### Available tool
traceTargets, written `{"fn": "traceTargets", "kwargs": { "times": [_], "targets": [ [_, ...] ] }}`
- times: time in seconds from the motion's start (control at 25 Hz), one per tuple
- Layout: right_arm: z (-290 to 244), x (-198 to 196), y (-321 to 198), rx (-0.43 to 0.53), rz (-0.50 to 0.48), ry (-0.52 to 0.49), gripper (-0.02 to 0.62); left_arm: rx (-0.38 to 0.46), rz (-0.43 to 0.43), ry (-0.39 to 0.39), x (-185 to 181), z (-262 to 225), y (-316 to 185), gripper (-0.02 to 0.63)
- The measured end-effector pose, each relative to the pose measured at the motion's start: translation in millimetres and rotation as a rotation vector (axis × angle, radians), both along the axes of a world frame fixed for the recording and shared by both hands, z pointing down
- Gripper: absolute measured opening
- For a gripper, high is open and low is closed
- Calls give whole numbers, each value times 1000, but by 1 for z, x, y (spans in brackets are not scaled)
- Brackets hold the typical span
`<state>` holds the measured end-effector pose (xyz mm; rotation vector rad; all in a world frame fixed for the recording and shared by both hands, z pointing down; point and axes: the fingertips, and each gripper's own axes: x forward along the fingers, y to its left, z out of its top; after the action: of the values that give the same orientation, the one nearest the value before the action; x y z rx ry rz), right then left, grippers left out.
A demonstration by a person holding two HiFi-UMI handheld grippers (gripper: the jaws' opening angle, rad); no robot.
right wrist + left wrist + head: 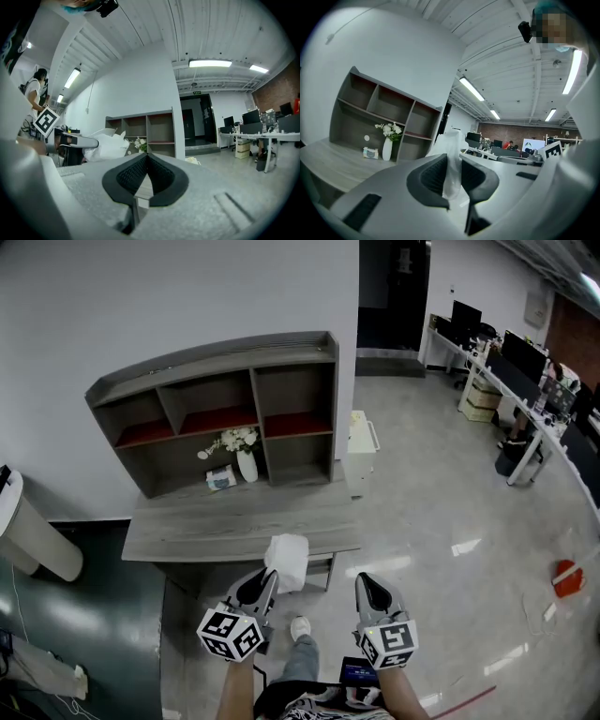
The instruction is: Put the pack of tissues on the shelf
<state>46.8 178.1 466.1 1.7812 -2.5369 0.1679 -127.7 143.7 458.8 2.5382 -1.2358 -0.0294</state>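
Note:
The pack of tissues (288, 562), white and in soft plastic wrap, hangs over the front edge of the grey desk (234, 521). My left gripper (267, 581) is shut on its wrapper. In the left gripper view the thin white plastic (451, 159) is pinched between the dark pads (431, 180). The grey shelf unit (253, 381) with red-backed compartments stands at the back of the desk. My right gripper (372, 589) hovers to the right of the desk with its jaws shut and nothing in them (146, 161). From the right gripper view the pack (105, 145) shows at the left.
A white vase with white flowers (244, 454) and a small packet (221, 478) stand in the lower shelf compartment. A white cabinet (361, 451) sits right of the desk. A dark green surface (75, 615) lies to the left, and office desks with monitors (516, 371) stand far right.

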Motion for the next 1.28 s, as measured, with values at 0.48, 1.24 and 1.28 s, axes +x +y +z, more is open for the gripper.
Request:
{"fn": "traceTargets", "kwargs": {
  "times": [0.48, 1.24, 1.28],
  "targets": [
    [15, -12, -252, -93, 3, -33, 5, -5, 62, -39, 3, -4, -240, 48],
    [17, -6, -373, -130, -144, -54, 5, -8, -81, 25, 15, -11, -348, 44],
    [15, -6, -378, -124, -155, -50, 5, -4, -93, 31, 15, -13, -351, 44]
  ]
}}
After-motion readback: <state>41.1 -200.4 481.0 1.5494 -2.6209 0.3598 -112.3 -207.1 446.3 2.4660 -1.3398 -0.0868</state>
